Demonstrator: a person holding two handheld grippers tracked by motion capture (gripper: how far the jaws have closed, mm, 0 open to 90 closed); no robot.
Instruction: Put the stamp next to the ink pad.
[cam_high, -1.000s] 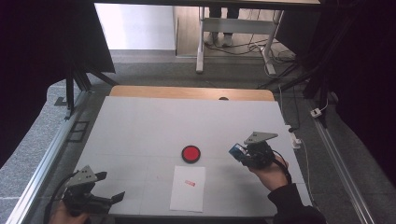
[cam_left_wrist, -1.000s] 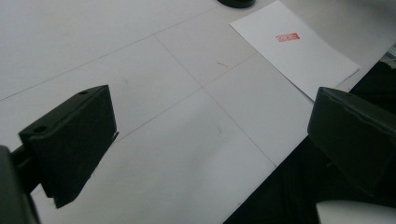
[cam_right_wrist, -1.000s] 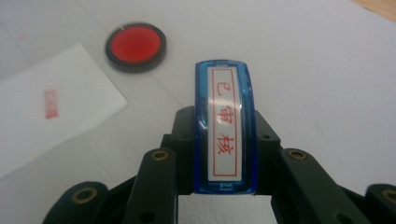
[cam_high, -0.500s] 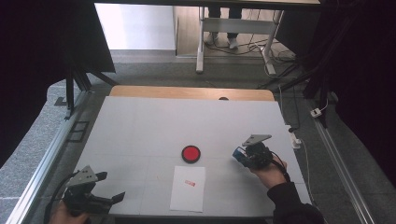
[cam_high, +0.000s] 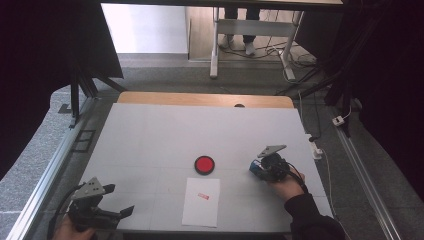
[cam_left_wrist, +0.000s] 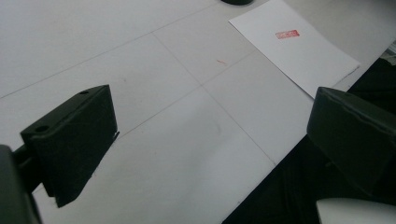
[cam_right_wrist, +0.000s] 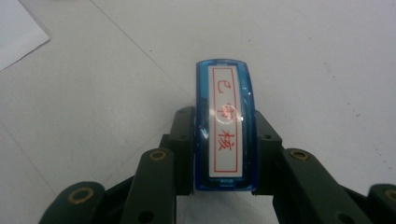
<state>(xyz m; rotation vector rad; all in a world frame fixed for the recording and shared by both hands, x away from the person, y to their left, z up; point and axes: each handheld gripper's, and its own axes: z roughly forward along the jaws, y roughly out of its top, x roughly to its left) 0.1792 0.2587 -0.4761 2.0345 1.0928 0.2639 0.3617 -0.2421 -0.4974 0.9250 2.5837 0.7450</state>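
Sheet (cam_high: 201, 201) already stamped red at lower centre; my right tool (cam_right_wrist: 225, 140) pinches the stamp (cam_right_wrist: 226, 126), left tool (cam_left_wrist: 205, 135) spread; setting down remains, I judge

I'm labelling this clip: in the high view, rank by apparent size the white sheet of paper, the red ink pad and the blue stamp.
1. white sheet of paper
2. red ink pad
3. blue stamp, partly hidden by the right gripper holding it, so its rank is less sure.

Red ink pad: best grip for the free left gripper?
Red ink pad is a low round disc lying flat beside the paper. I'd come from straight above with the left gripper, jaws open, closing across its black rim on opposite sides; any direction likely works.
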